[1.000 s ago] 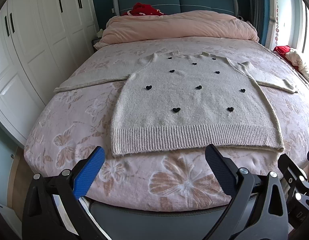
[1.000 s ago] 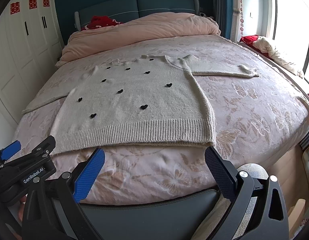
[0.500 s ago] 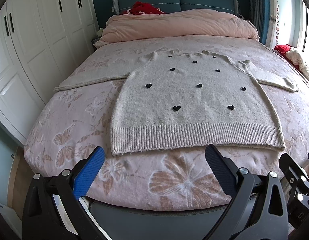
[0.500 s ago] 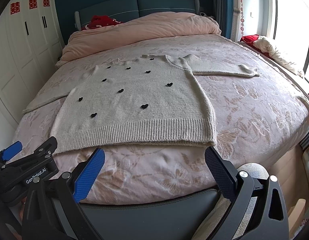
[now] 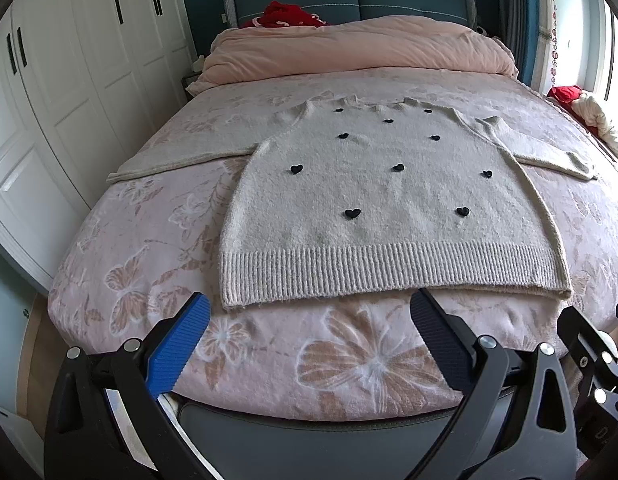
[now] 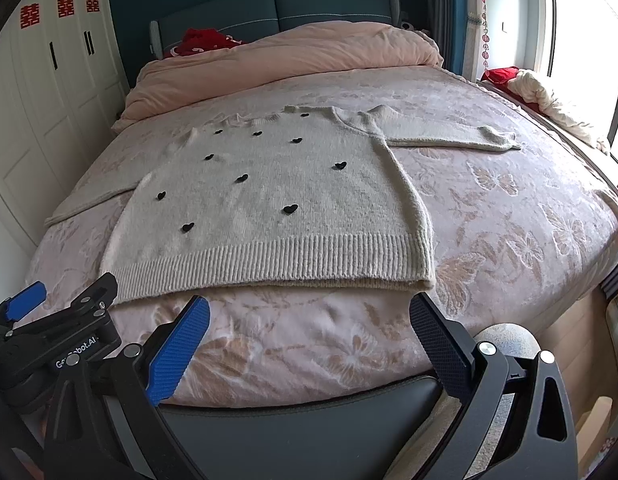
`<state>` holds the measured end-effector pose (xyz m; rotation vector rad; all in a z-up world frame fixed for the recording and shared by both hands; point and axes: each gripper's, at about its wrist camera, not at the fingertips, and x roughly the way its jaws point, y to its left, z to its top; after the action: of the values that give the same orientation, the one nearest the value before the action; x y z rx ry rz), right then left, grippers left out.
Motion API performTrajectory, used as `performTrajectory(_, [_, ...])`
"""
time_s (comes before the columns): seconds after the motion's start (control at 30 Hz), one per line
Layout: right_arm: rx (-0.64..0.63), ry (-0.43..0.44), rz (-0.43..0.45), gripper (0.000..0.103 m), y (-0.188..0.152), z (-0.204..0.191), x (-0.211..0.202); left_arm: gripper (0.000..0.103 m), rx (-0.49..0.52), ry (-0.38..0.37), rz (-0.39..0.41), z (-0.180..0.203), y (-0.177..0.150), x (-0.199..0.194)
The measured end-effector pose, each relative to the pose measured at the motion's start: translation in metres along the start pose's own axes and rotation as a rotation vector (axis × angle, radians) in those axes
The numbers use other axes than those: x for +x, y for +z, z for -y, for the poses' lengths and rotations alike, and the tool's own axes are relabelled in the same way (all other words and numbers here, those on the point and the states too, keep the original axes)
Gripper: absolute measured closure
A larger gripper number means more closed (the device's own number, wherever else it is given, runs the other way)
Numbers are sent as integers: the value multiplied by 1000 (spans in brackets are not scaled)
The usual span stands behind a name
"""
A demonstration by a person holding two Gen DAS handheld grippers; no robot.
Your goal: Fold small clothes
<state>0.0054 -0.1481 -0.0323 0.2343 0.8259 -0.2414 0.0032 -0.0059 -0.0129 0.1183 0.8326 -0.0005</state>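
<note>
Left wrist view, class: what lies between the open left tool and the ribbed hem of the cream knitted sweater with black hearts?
Only bare pink floral bedspread separates the left tool from the sweater.

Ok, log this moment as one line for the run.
stage: approach | sweater: flat on bed, unfolded | left gripper: open, empty | right gripper: open, empty

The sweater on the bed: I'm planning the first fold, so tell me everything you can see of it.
The sweater is a cream, fuzzy-looking knit dotted with small black hearts, with a ribbed hem nearest the grippers. It lies flat and face up on the floral bedspread, neckline toward the pink duvet, both sleeves spread out sideways. Neither open gripper touches it.
</note>
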Motion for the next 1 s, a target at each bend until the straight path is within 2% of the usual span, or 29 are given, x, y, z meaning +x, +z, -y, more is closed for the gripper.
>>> performTrajectory(0.33, [0,7,-23,5,-3,0,10,5,-4,-5,-21,-1,-2,9])
performTrajectory(0.43, [9,25,-39,5,3,9,20,5,-38,-42,-48,-6,4,19])
performTrajectory(0.53, [47,69,-56,5,19,34,41,5,-86,-79,-69,-12,14,32])
performTrajectory(0.67, [138,43,-63,5,66,104,87,5,-128,-77,-64,-15,33,53])
performTrajectory(0.83, [330,-75,-44,5,145,235,167,5,-113,-50,-58,-5,59,85])
performTrajectory(1.0, [552,-134,-18,7,197,352,238,5,-78,-41,-75,18,80,124])
